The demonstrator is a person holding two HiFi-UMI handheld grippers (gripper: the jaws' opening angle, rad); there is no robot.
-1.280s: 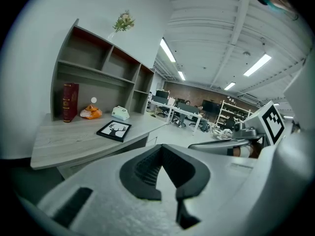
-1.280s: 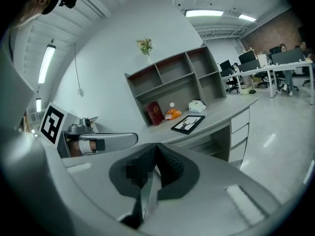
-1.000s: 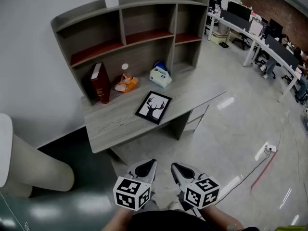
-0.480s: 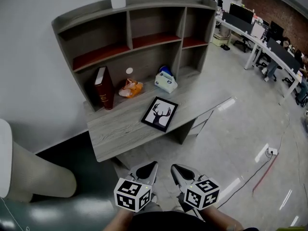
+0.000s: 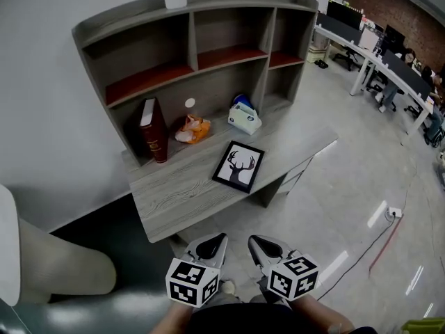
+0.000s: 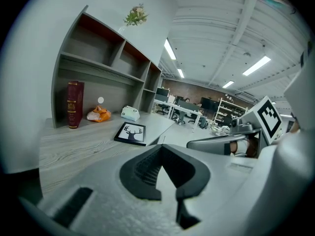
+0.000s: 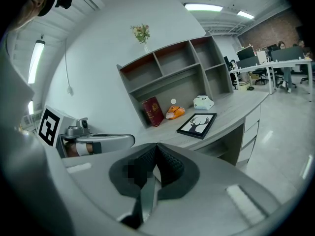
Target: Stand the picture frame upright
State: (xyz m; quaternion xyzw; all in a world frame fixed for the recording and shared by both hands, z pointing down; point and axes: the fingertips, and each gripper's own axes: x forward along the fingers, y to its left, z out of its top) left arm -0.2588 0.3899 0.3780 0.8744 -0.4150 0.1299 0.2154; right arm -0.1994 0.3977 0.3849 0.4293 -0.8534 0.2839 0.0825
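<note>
Picture frame (image 5: 238, 166) nearer, well beyond shut fingertips (image 5: 215, 241)

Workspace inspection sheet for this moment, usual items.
Surface: grey wood-grain desk under a shelf unit.
Job's things: picture frame with deer print, lying flat near the desk's front edge.
Clutter: red book standing, orange bag, tissue box, all at the back; flower vase atop the shelves.
Grippers: left gripper and right gripper both shut, empty, short of the desk.
Cables: one cable across the floor to a floor socket, right of the desk.
Surroundings: open office, office desks with monitors far right.
</note>
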